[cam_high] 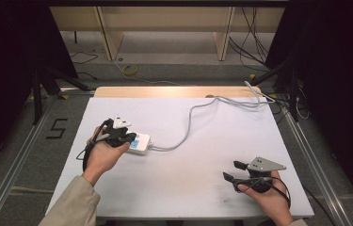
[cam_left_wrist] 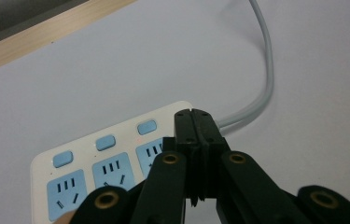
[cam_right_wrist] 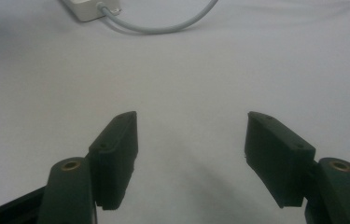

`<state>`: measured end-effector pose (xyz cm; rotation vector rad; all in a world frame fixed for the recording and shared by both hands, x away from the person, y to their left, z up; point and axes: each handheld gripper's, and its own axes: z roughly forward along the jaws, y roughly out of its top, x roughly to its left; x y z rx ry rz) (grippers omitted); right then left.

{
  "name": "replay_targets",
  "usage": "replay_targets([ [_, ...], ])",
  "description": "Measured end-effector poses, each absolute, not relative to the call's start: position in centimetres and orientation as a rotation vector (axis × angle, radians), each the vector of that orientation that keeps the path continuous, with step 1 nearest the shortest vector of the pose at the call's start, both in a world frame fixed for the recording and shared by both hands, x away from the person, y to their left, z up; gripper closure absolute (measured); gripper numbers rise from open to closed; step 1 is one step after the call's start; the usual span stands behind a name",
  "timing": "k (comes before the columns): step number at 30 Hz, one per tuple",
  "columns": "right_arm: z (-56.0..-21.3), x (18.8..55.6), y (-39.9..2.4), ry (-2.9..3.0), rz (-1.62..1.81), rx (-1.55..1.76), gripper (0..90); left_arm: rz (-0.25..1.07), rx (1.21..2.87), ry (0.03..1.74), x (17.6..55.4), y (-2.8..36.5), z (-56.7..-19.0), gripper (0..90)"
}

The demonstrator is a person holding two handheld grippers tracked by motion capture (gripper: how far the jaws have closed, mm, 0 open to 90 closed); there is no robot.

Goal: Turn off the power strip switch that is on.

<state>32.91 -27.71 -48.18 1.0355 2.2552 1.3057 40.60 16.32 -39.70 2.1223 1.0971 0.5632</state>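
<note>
High view: a white power strip lies on the white table, its grey cable trailing toward the table's far edge. At the strip's left end sits the left gripper, jaws pressed together over the strip, holding nothing. Well to the strip's right, near the front edge, the right gripper hovers with jaws spread, empty.

White table top, wooden strip along its 12 o'clock edge. Yellow cable coil on floor at 11 o'clock. Black "5" marking on floor at 9 o'clock. Dark cables at 1 o'clock.
</note>
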Motion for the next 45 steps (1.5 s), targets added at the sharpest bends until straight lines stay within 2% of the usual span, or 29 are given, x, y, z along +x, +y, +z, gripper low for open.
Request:
replay_targets([
  [45,-48.1,32.9,-27.6,2.271,1.297,1.020,35.8,0.500,2.228,1.161,44.5,15.6,-40.8,89.7],
])
